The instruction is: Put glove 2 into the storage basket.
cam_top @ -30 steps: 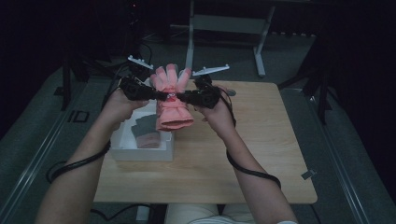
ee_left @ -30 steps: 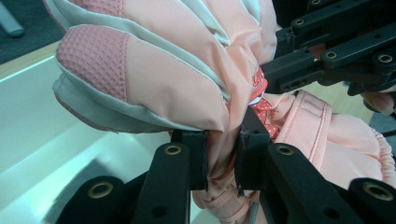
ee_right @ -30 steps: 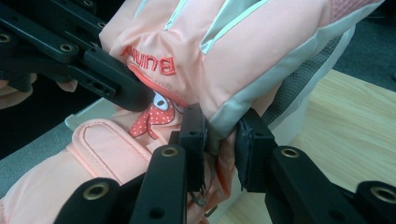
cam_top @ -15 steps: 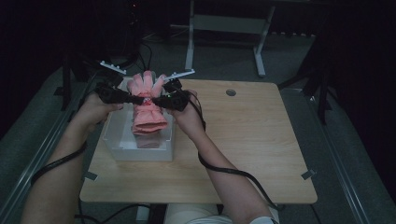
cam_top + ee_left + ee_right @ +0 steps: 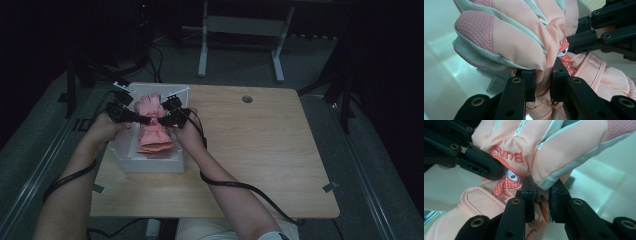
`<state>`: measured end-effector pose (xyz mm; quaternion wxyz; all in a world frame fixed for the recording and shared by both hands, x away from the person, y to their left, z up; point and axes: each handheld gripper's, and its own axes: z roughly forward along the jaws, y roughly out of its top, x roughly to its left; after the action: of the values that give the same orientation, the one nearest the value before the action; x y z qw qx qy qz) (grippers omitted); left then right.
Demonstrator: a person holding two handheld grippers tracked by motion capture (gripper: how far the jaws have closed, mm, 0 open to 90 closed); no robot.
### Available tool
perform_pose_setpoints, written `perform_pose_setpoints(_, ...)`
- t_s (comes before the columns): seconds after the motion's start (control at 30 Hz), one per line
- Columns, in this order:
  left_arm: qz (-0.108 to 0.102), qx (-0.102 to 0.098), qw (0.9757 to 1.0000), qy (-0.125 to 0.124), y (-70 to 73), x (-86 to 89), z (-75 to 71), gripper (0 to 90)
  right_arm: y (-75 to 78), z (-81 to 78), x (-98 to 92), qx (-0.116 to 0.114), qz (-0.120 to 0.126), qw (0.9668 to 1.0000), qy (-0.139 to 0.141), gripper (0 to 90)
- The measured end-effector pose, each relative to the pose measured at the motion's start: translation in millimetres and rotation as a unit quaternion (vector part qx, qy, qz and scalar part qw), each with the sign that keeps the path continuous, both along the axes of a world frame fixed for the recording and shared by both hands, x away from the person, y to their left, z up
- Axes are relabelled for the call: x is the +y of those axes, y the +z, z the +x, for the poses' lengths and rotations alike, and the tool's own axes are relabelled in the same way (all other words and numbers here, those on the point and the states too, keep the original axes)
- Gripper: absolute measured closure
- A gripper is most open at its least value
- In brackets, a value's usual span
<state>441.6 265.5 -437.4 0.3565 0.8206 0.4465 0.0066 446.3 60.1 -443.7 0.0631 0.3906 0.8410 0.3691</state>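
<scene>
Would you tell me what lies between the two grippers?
The pink glove, pinched from either side by the left gripper and right gripper over the white box; high view.

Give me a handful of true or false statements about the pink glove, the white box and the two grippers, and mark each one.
1. The left gripper is clamped on the pink glove. True.
2. The right gripper hangs open, apart from the glove. False: its jaws pinch the glove's edge from the other side.
3. The glove is held over the white box. True.
4. The box stands at the right end of the table. False: it stands at the table's left end.
5. The glove is plain, with no lettering. False: it bears red stitched letters and a spotted red patch.
</scene>
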Motion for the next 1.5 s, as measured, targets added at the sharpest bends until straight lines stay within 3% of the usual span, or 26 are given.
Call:
perform_pose_setpoints(0.07, -0.005, 0.013, 0.9999, 0.005, -4.7, 2.3, 1.0, 77.0, -3.0, 0.7, 2.8, 0.007, -0.008, 0.9999, 0.001, 76.2)
perform_pose_setpoints(0.33, 0.007, 0.033, 0.9994, 0.012, -13.7, 3.6, 0.4, 76.7, -6.5, 4.0, 14.8, 0.032, -0.052, 0.9981, 0.006, 75.5)
perform_pose_setpoints(0.57, 0.044, 0.035, 0.9982, 0.019, -13.7, -2.5, 0.4, 70.1, -8.3, 6.9, 20.8, 0.05, -0.081, 0.9954, 0.008, 70.1)
perform_pose_setpoints(0.73, 0.071, 0.01, 0.9966, 0.041, -10.5, -6.6, -3.3, 59.5, -7.8, 7.5, 20.5, 0.049, -0.078, 0.9957, 0.002, 66.2)
perform_pose_setpoints(0.83, 0.075, -0.004, 0.996, 0.048, -9.4, -7.0, -5.1, 56.4, -7.6, 7.5, 20.3, 0.048, -0.075, 0.996, -0.001, 65.3)
perform_pose_setpoints(0.87, 0.083, -0.019, 0.9947, 0.056, -6.8, -6.8, -6.6, 56.4, -7.5, 7.5, 20.4, 0.047, -0.075, 0.9961, -0.001, 64.3)
perform_pose_setpoints(0.97, 0.079, -0.044, 0.9923, 0.084, -0.7, -1.6, -9.0, 50.5, -7.1, 7.2, 20.7, 0.046, -0.069, 0.9965, 0.006, 59.0)
perform_pose_setpoints(1.07, 0.083, -0.047, 0.991, 0.094, 0.2, 0.4, -8.8, 48.5, -7.3, 6.4, 21.8, 0.041, -0.076, 0.9962, 0.01, 59.3)
perform_pose_setpoints(1.17, 0.127, -0.06, 0.9852, 0.099, -2.4, -4.9, -9.3, 46.9, -7.0, 5.5, 21.4, 0.038, -0.074, 0.9965, 0.009, 58.6)
perform_pose_setpoints(1.2, 0.132, -0.063, 0.9843, 0.099, -2.5, -5.5, -9.4, 46.0, -6.7, 5.3, 20.6, 0.037, -0.069, 0.9969, 0.01, 58.0)
perform_pose_setpoints(1.23, 0.149, -0.077, 0.9802, 0.105, -2.2, -6.9, -10.0, 46.0, -6.5, 5.2, 20.0, 0.036, -0.066, 0.9971, 0.01, 57.6)
perform_pose_setpoints(1.27, 0.156, -0.085, 0.9778, 0.11, -1.9, -7.4, -10.3, 45.7, -6.1, 5.1, 18.8, 0.037, -0.059, 0.9975, 0.013, 56.9)
perform_pose_setpoints(1.3, 0.149, -0.09, 0.9776, 0.119, -1.2, -6.7, -10.4, 44.9, -6.0, 5.0, 17.9, 0.038, -0.053, 0.9978, 0.014, 56.5)
perform_pose_setpoints(1.37, 0.134, -0.088, 0.9794, 0.123, 0.2, -4.4, -10.4, 44.8, -5.6, 4.1, 17.2, 0.037, -0.05, 0.9979, 0.019, 55.5)
perform_pose_setpoints(1.5, 0.122, -0.083, 0.983, 0.109, 3.2, -4.1, -13.5, 43.0, -3.2, 1.7, 14.8, 0.031, -0.043, 0.9983, 0.024, 54.4)
